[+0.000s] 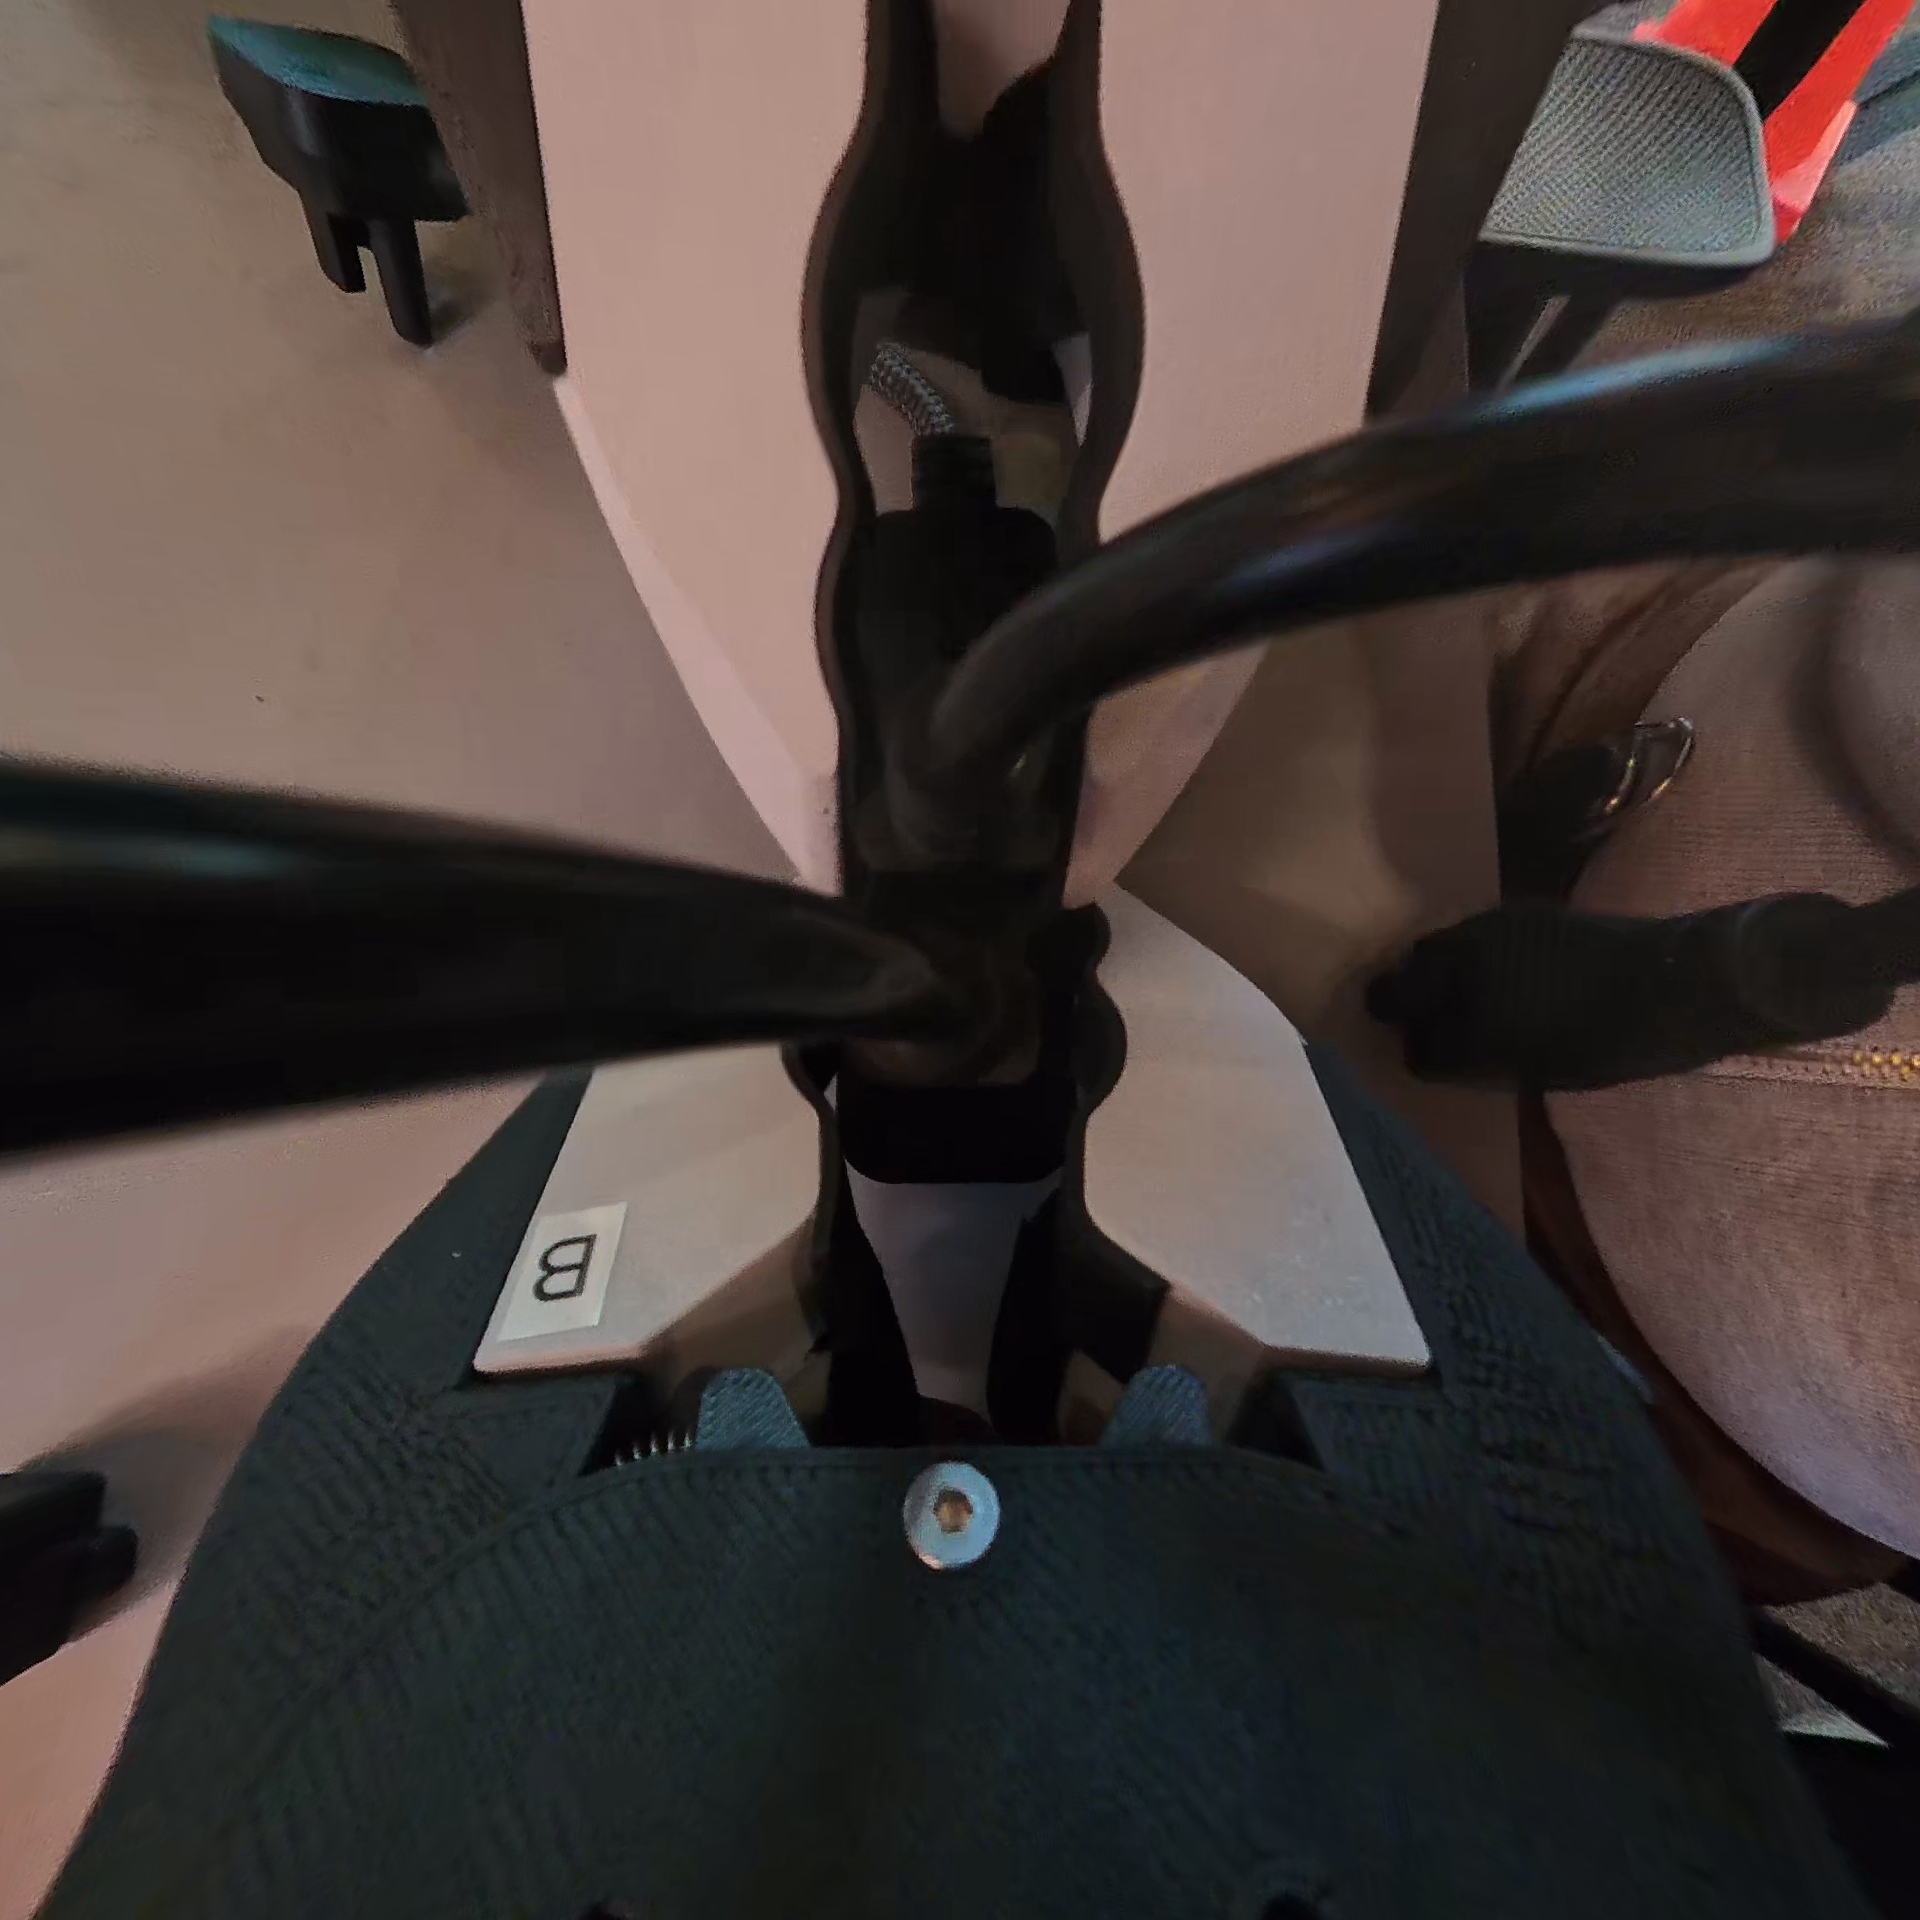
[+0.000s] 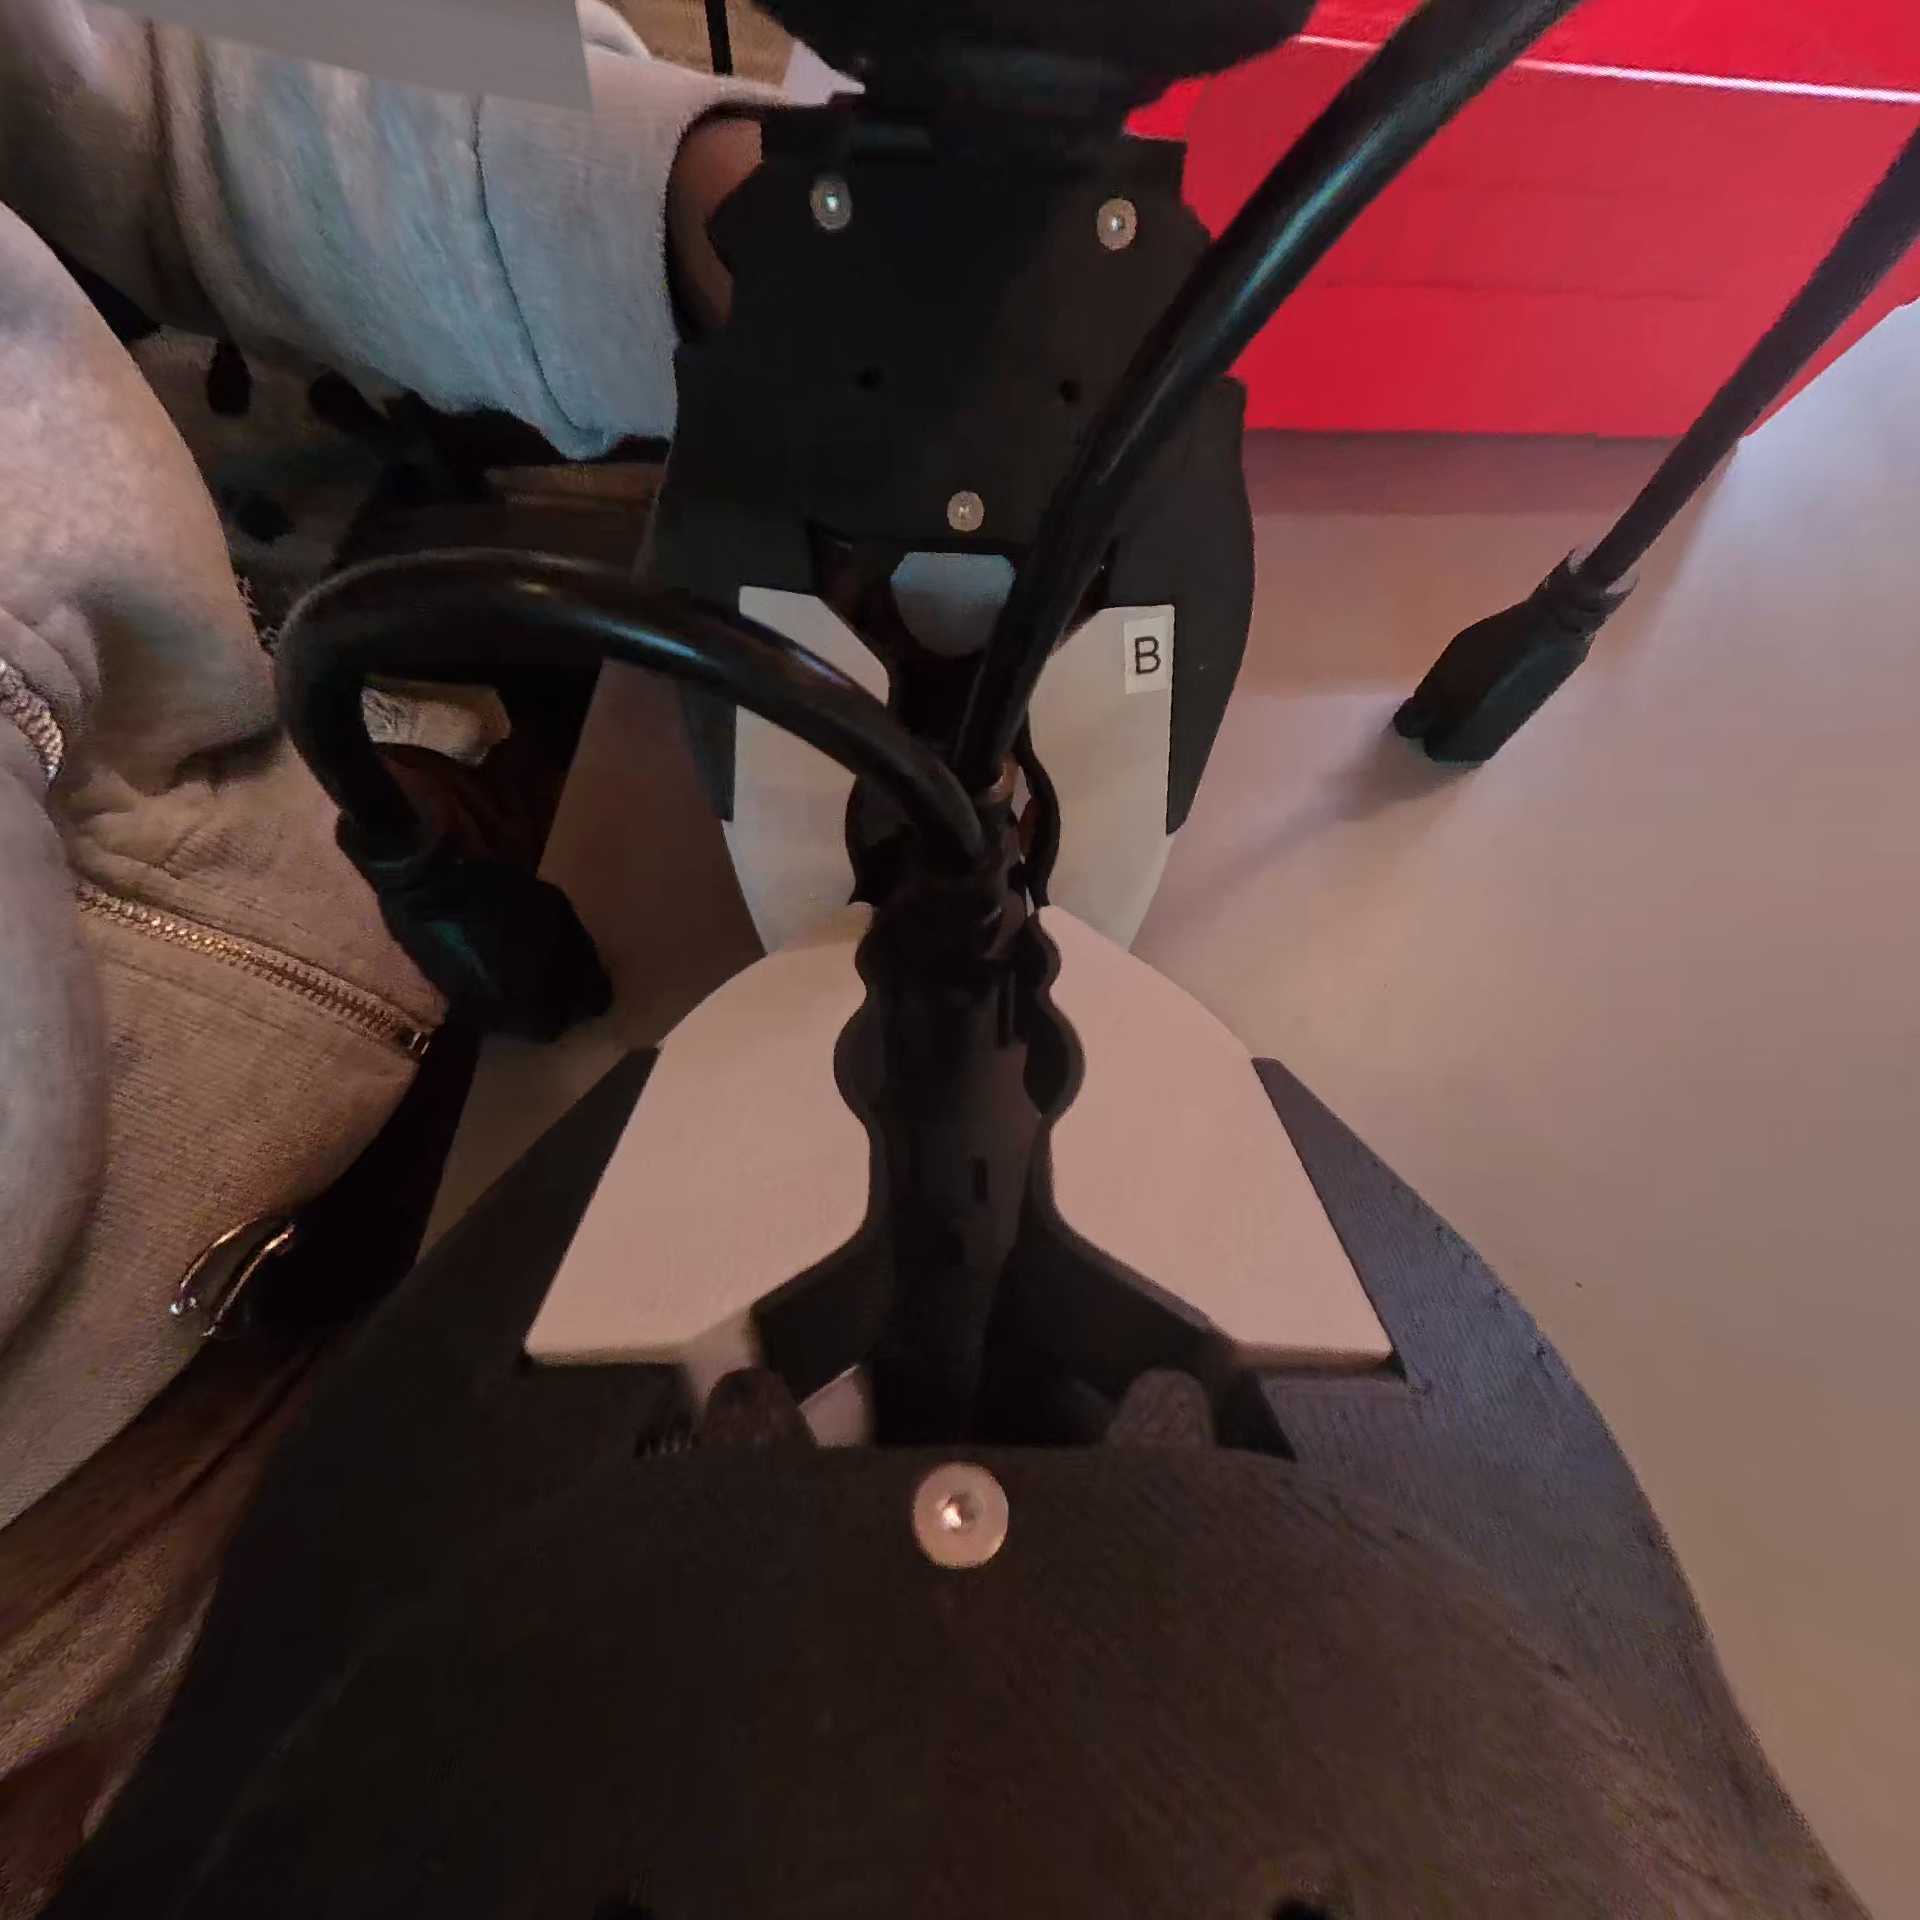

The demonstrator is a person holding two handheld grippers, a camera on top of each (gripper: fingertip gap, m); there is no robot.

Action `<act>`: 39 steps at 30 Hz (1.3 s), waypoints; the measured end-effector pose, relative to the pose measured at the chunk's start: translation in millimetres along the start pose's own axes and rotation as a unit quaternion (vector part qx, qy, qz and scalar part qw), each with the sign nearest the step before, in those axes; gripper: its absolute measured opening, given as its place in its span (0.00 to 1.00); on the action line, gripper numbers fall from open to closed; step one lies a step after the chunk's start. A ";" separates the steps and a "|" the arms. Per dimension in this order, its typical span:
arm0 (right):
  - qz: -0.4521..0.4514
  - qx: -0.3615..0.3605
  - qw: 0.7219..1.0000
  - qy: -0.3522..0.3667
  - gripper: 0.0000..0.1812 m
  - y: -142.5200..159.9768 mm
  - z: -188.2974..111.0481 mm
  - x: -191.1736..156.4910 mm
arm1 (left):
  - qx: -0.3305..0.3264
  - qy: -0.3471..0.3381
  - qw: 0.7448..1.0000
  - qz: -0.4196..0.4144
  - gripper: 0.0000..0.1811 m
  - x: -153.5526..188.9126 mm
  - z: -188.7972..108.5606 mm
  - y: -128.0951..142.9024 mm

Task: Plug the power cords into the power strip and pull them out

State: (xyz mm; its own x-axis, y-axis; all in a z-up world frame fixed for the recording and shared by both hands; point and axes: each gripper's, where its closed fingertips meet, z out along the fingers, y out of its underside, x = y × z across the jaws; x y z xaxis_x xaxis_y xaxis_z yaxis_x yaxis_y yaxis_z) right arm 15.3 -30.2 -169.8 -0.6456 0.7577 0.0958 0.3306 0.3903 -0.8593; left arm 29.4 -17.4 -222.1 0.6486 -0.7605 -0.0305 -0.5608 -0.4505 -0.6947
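Both grippers meet tip to tip over the table, each shut on the same bundle of black power cords [image 1: 966,997]. In the left wrist view, my left gripper [image 1: 961,966] holds the bundle. One cord [image 1: 416,935] leaves to the left and another [image 1: 1403,499] arcs to the right. The right gripper's white fingers [image 1: 707,416] reach in from the top. In the right wrist view, my right gripper [image 2: 956,935] clamps the bundle [image 2: 951,1039]. The left gripper [image 2: 935,364] faces it from above. One cord [image 2: 582,613] loops left to a black connector [image 2: 488,935]. No power strip is in view.
A black plug [image 1: 343,177] lies on the pale table [image 1: 260,623] at the upper left. Another cord end [image 2: 1496,675] rests on the table at the right. A person's grey zipped hoodie [image 2: 156,935] is close on one side. A red box [image 2: 1558,239] and a grey mesh chair [image 1: 1631,156] stand beyond. Left tips to right tips: about 5 cm.
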 end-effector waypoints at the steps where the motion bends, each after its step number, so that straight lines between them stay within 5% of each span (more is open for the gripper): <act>1: 0.002 0.055 0.999 -0.003 0.13 -18.9 -8.2 -1.6 | 0.004 -0.001 1.000 0.000 0.24 -0.1 0.0 0.0; 3: 0.009 0.106 0.994 0.041 0.13 -45.6 -44.5 18.8 | -0.001 -0.002 1.000 0.004 0.24 -0.2 -0.8 0.6; 5: 0.016 0.031 0.996 0.083 0.13 -19.7 -65.8 37.8 | 0.004 0.000 1.000 0.002 0.24 -0.4 -3.1 2.2; 9: -0.001 0.005 0.990 0.139 0.13 -7.5 -99.1 41.0 | 0.001 -0.005 1.000 -0.001 0.23 -1.0 -3.9 1.5; 13: 0.053 0.048 0.962 0.262 0.13 -26.6 -186.9 68.2 | 0.006 0.000 1.000 -0.008 0.23 -2.0 -5.2 1.0; 17: 0.076 0.004 0.885 0.459 0.13 -14.5 -321.2 96.4 | 0.010 -0.020 1.000 -0.019 0.30 -8.3 -6.6 1.3; 20: 0.095 -0.071 0.790 0.601 0.13 23.3 -421.8 104.5 | 0.037 -0.035 0.999 -0.017 0.40 -11.2 -12.3 -4.1; 22: 0.109 -0.156 0.739 0.646 0.13 58.4 -462.3 103.3 | 0.063 -0.052 0.997 -0.011 0.46 -13.4 -19.6 -9.3; 25: 0.136 -0.304 0.702 0.629 0.13 112.6 -474.9 102.4 | 0.092 -0.075 0.993 -0.015 0.48 -14.3 -34.4 -12.0; 29: 0.210 -0.429 0.716 0.510 0.14 183.6 -435.4 109.4 | 0.094 -0.070 0.991 -0.065 0.46 -9.8 -51.2 -1.9; 32: 0.260 -0.439 0.732 0.452 0.14 219.5 -405.6 122.5 | 0.140 -0.072 0.984 -0.085 0.42 -8.4 -65.1 -5.8; 36: 0.259 -0.377 0.737 0.497 0.34 199.4 -401.1 141.5 | 0.150 -0.088 0.982 -0.070 0.41 -10.8 -73.6 -1.4; 39: 0.193 -0.243 0.776 0.548 0.39 128.1 -380.0 151.0 | 0.114 -0.085 0.988 -0.053 0.40 -9.1 -67.1 5.8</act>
State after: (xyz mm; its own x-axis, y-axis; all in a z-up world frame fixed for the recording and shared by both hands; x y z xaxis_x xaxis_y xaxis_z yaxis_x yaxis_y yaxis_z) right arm 221.8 332.9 -74.4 0.4530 0.7529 0.4774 0.7466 -0.0277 -0.6647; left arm -14.3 -44.4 -177.7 0.7854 -0.6164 -0.0561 -0.3676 -0.3915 -0.8436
